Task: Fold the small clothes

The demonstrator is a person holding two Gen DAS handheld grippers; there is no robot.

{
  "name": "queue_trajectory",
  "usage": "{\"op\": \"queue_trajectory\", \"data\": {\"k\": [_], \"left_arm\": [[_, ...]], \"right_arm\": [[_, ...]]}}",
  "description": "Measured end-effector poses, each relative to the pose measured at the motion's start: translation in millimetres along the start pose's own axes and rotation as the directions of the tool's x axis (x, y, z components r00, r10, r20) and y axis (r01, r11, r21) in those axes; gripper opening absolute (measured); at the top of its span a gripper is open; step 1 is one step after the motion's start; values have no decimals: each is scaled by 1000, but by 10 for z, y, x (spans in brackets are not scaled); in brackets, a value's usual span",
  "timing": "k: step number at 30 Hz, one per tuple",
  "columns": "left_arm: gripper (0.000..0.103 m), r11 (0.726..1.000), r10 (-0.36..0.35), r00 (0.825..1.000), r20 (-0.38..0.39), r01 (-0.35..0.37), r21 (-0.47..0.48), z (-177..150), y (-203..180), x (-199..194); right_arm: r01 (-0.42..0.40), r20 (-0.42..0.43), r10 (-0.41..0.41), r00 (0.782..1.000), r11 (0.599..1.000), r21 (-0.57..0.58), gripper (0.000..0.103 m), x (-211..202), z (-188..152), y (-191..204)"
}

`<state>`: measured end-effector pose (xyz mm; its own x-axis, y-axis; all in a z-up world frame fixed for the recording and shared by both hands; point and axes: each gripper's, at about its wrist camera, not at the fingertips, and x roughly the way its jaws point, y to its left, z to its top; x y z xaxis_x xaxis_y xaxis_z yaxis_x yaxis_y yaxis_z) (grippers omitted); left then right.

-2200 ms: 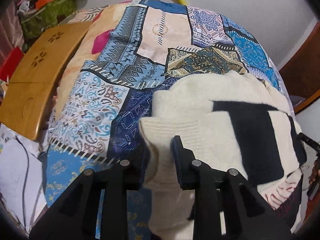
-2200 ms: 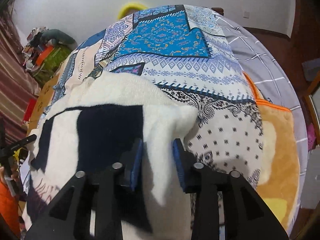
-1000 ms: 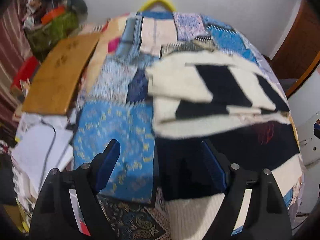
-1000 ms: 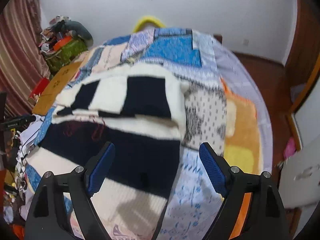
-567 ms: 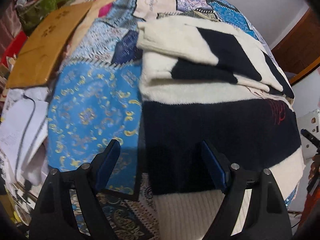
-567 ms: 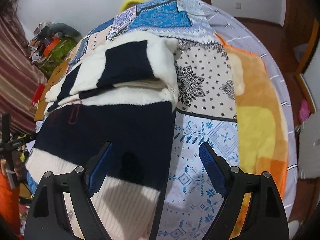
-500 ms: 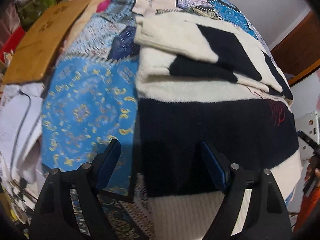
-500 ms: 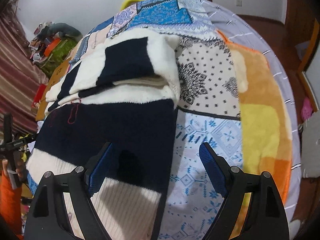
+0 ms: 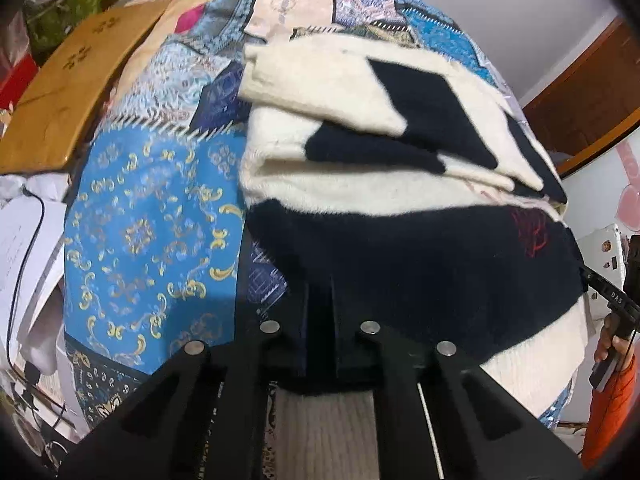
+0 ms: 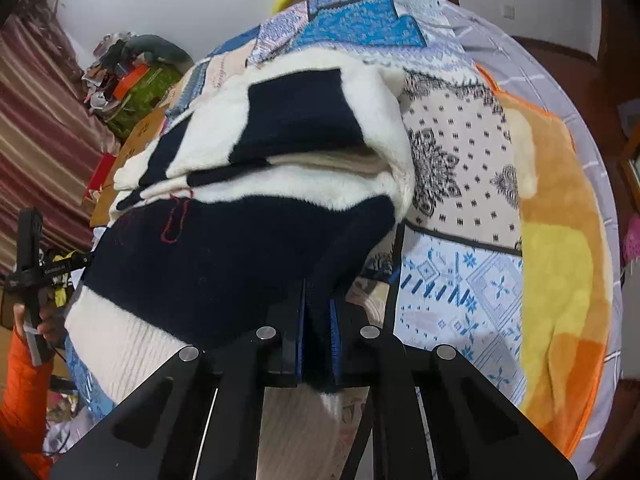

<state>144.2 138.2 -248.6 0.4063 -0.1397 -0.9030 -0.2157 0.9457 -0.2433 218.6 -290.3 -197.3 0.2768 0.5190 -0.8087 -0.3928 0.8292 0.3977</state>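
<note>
Both grippers, left gripper (image 9: 320,300) and right gripper (image 10: 318,320), have jaws pinching the sweater (image 9: 400,248) hem on the bed (image 9: 152,220); lift both corners evenly, fold over the stack.

Sweater (image 9: 400,240): cream and navy-black in broad blocks, with a ribbed cream hem (image 10: 132,356) and a small motif in red thread (image 10: 176,216) on the dark band. Patchwork bedspread (image 9: 148,236): panels of bright blue with gold scrollwork, pale blue paisley, beige, white with black medallions (image 10: 460,168) and white with blue geometric figures (image 10: 452,280). Fleece blanket (image 10: 560,240): orange and yellow; bed tray (image 9: 68,92): honey-brown wood with cut-out flower shapes; curtain (image 10: 36,120): maroon and tan stripes; sleeve (image 10: 20,400): orange.
</note>
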Motion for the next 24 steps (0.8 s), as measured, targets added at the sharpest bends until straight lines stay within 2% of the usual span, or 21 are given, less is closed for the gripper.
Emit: {"op": "queue_trajectory", "data": {"k": [5,13,19,24], "left_arm": [[7,999,22,994,103,-25,34,116,-94,-230],[7,998,29,965,260,-43,51,493,-212,-594],[7,997,64,955,290,-73,21,789,-187,-526],[7,993,121,956,269,-119,-22,994,-57,-261]], "right_arm": [[5,71,-2,997,999,-43,8,-118,154,97],[45,187,-25,982,993,-108,8,-270,531,278],[78,230,-50,972,990,-116,8,-227,797,278],[103,232,-81,969,991,-81,7,-80,964,143]]}}
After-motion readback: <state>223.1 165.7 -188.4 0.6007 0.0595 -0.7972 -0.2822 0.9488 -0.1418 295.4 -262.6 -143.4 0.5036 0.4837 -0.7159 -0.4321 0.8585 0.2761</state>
